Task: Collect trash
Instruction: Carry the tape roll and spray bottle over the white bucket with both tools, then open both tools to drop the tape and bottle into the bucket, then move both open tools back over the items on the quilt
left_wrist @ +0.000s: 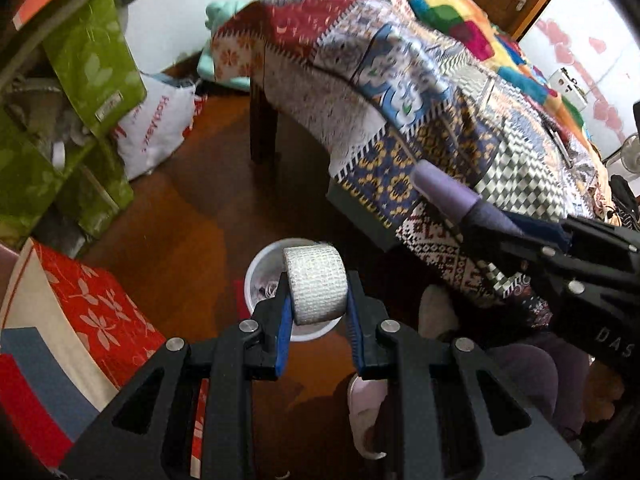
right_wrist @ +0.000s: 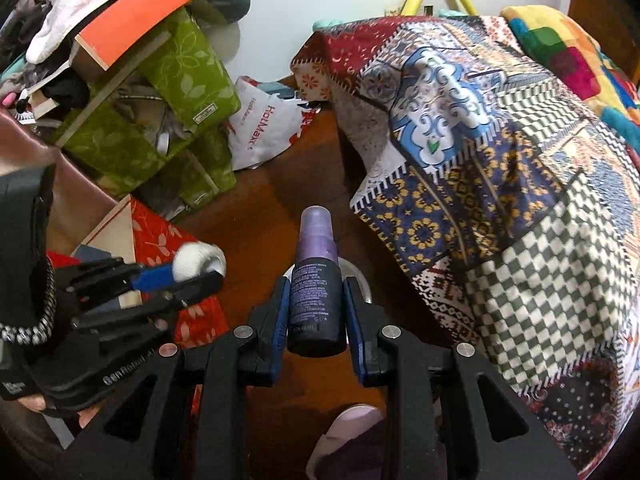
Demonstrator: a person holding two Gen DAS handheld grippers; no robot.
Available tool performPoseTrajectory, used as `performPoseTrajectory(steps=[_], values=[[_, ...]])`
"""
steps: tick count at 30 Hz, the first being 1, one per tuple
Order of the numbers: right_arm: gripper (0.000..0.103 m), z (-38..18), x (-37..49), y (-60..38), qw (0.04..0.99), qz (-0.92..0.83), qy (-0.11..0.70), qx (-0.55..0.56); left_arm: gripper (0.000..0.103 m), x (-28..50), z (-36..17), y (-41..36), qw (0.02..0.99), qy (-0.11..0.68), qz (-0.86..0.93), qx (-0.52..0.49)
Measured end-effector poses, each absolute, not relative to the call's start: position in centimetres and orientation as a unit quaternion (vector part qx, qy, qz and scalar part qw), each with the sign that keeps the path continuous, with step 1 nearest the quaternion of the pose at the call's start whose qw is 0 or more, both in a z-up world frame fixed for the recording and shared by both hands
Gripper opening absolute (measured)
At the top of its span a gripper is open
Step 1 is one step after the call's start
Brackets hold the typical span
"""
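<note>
My left gripper (left_wrist: 318,300) is shut on a white roll of bandage tape (left_wrist: 316,290), held above a white round bin (left_wrist: 262,266) on the wooden floor. Some scraps lie inside the bin. My right gripper (right_wrist: 316,304) is shut on a dark spray bottle (right_wrist: 316,300) with a purple cap, upright between the blue pads. The bin's rim (right_wrist: 358,272) shows just behind that bottle. In the left wrist view the right gripper (left_wrist: 472,208) comes in from the right with the purple bottle (left_wrist: 444,190). In the right wrist view the left gripper (right_wrist: 192,272) holds the tape roll (right_wrist: 198,264) at the left.
A bed with a patchwork quilt (left_wrist: 420,100) fills the right side, its dark leg (left_wrist: 262,128) on the floor. Green fabric boxes (left_wrist: 88,56), a white shopping bag (left_wrist: 160,128) and a red floral box (left_wrist: 96,312) crowd the left. Slippered feet (left_wrist: 364,412) stand near the bin.
</note>
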State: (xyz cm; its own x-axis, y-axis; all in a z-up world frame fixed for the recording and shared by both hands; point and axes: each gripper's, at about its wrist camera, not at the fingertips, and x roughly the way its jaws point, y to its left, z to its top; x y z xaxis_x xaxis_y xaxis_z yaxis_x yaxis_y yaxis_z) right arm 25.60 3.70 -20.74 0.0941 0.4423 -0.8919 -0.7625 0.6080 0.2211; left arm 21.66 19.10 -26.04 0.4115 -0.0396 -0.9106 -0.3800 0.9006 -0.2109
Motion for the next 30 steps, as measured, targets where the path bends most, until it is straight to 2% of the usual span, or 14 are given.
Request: performPoseTrajectory(steps=[2,3,4,5,6,7,16,30], values=[[0.024,-21.1,26.0,4.2,0.717,0.426,0.532,-0.144,0.024,22.1,-26.7,19.4,0.812,0.538,0.103,-0.204],[0.024,-21.3,26.3,4.4,0.713,0.430,0.536,-0.141,0.026,22.3,-26.9,19.5,0.809,0.541,0.101,-0.207],[0.025,-21.5,26.5,4.6,0.711,0.430,0.539,-0.142,0.033,22.6,-27.3,19.8,0.803,0.548,0.100,-0.212],[0.028,-21.8,26.6,4.8,0.710,0.427,0.541,-0.145,0.038,22.8,-27.6,20.1,0.798,0.553,0.103,-0.215],[0.036,-22.0,26.9,5.0,0.710,0.422,0.544,-0.150,0.041,23.0,-27.9,20.3,0.795,0.556,0.107,-0.219],[0.041,-22.3,27.0,5.1,0.711,0.418,0.545,-0.154,0.041,23.1,-28.2,20.5,0.793,0.557,0.109,-0.221],[0.041,-21.9,27.4,4.0,0.718,0.409,0.541,-0.160,0.041,22.7,-27.8,20.8,0.795,0.553,0.116,-0.220],[0.041,-15.0,26.5,-0.2,0.767,0.407,0.480,-0.127,0.041,21.3,-18.8,18.0,0.855,0.473,0.121,-0.175]])
